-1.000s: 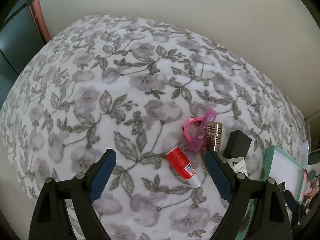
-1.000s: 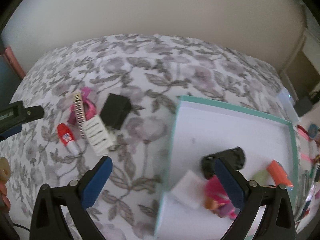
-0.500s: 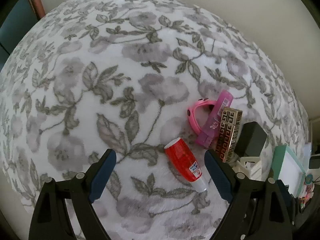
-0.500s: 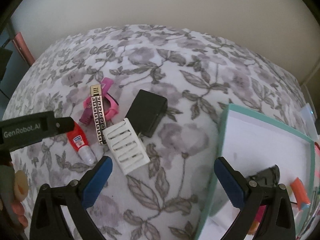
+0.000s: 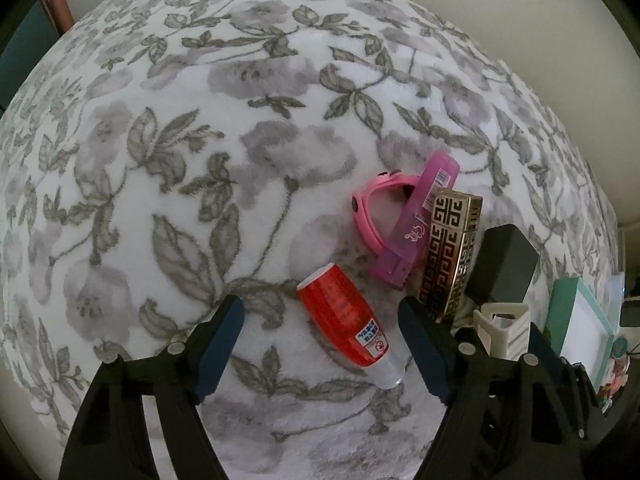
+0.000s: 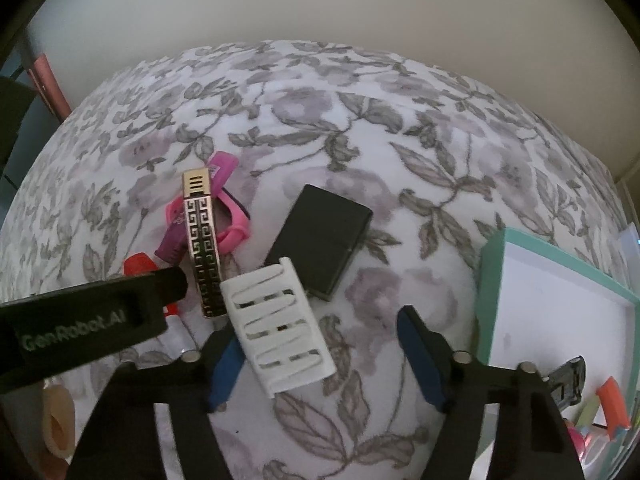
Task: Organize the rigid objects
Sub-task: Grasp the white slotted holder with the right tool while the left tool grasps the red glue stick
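Red bottle (image 5: pixel 347 322): lies on its side on the floral blanket (image 5: pixel 224 128), clear cap toward the camera; it sits between the two fingers of the left tool (image 5: pixel 322 344), nearer the right finger; no pad touches it
White slotted piece (image 6: pixel 280 326): lies flat on the blanket between the fingers of the right tool (image 6: pixel 316 354); its left edge is at or over the left blue pad (image 6: pixel 226 372), contact not clear; the right pad stands apart from it
Black box (image 6: pixel 320 240): flat on the blanket, just beyond the white slotted piece, its near corner touching or nearly touching that piece
Gold patterned case (image 5: pixel 450 256): long and narrow, lying beside the black box; one end rests over the purple comb (image 5: pixel 416 228)
Pink watch (image 5: pixel 374 210): curled strap under the purple comb, at the far end of the cluster
Left tool: fingers apart, jaws have just been closing somewhat; the red bottle lies between them, ungripped; pointed steeply down at the blanket
Right tool: fingers apart, jaws have just been closing a good deal; the white slotted piece lies between them, not clamped
Teal-rimmed tray (image 6: pixel 494 280): white inside, to the right of the cluster on the blanket; holds a black clip (image 6: pixel 568 378) and an orange item (image 6: pixel 612 402)
Wall (image 6: pixel 320 0): plain and pale behind the blanket
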